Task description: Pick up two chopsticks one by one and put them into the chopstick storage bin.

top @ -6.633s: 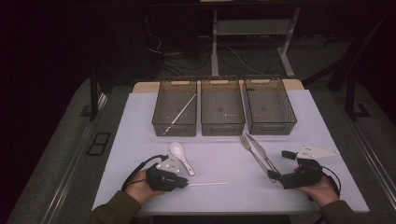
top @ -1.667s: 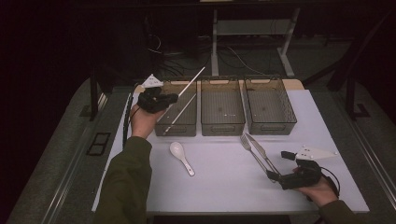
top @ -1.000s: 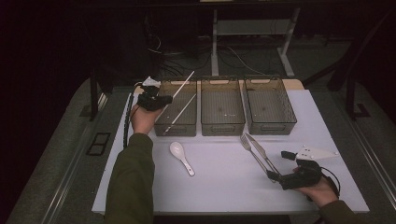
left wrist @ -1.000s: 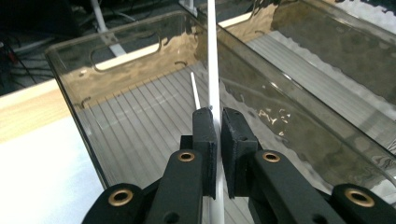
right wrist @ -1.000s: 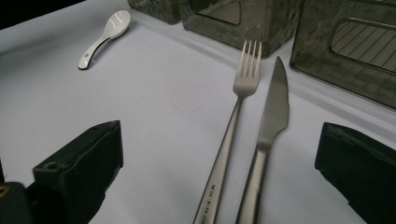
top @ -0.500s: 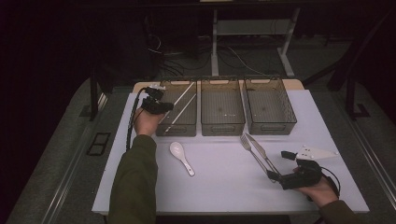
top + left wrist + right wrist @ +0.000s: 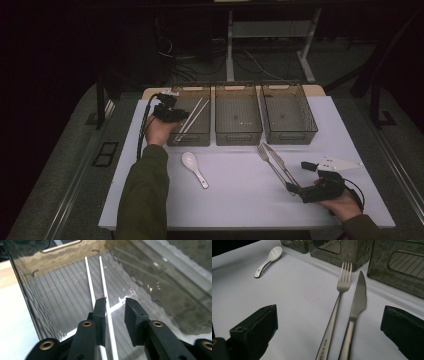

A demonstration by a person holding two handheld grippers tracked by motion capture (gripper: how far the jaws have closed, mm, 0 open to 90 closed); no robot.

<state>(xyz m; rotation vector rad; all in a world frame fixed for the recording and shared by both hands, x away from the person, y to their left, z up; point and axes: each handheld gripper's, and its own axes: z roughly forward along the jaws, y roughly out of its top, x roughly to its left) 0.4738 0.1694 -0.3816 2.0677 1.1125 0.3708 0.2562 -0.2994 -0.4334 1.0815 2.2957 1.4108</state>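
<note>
The left gripper (image 7: 115,305) hangs over the near left end of the left bin (image 7: 207,138), its jaws pointing down into it. The jaws have just been opening and now stand a little apart; in the left gripper view one white chopstick (image 7: 106,302) runs up between them, close against the left pad, with a clear gap to the right pad, so nothing is pinched. A second chopstick (image 7: 89,287) lies just beside the first, almost parallel, both slanting up toward the far wall of the bin. In the high view the pair of chopsticks (image 7: 192,116) lies aslant on the bin's floor, one end near the gripper and the other toward the far right corner.

The middle bin (image 7: 238,136) and the right bin (image 7: 292,136) stand just beside it in a row along the far part of the white table (image 7: 235,200).

The right gripper (image 7: 295,189) rests low near the table's front right, jaws spread wide. Between them, in the right gripper view, lie the handles of a fork (image 7: 337,306) and a knife (image 7: 357,307), side by side, untouched by either pad. A white spoon (image 7: 194,168) lies on the table in front of the left bin, well apart from both grippers.
</note>
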